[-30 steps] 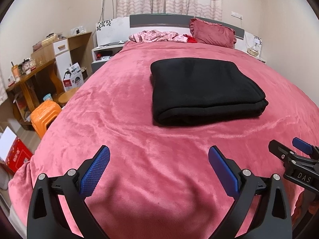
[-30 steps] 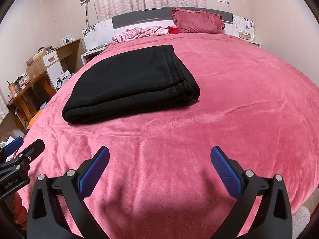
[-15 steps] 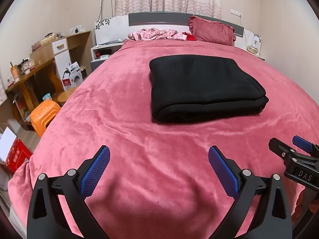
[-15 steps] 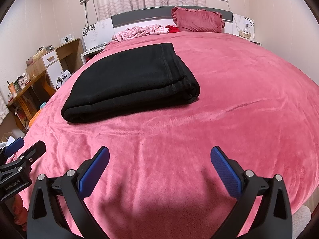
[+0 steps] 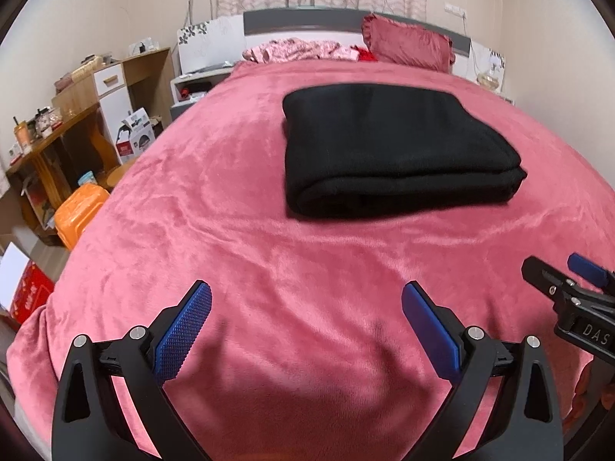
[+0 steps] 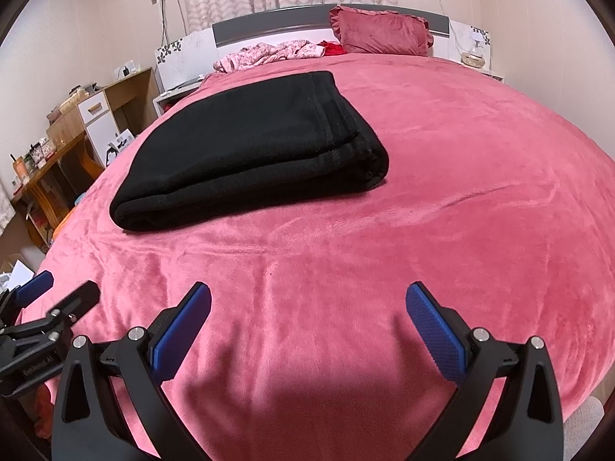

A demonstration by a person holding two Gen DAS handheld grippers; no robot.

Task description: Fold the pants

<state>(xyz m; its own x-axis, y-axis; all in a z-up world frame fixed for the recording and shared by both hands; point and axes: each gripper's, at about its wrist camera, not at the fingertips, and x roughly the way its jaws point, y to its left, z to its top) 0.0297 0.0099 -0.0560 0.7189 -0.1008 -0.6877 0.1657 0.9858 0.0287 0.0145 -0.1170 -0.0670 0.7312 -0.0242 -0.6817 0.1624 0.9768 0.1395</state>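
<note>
The black, thick, soft-knit pants (image 5: 392, 150) lay folded in a neat rectangular stack on the pink plush bedspread (image 5: 238, 230), well ahead of both tools. The left gripper (image 5: 306, 326) and right gripper (image 6: 308, 326) hung wide apart, empty. The stack looked limp, bulky and non-slippery; pinching all layers at the rounded near fold seemed safest

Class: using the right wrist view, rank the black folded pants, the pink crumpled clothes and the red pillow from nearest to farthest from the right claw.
1. Black folded pants, ahead and left of the right claw.
2. Pink crumpled clothes, by the headboard, left.
3. Red pillow, against the headboard, right; barely farther.
</note>
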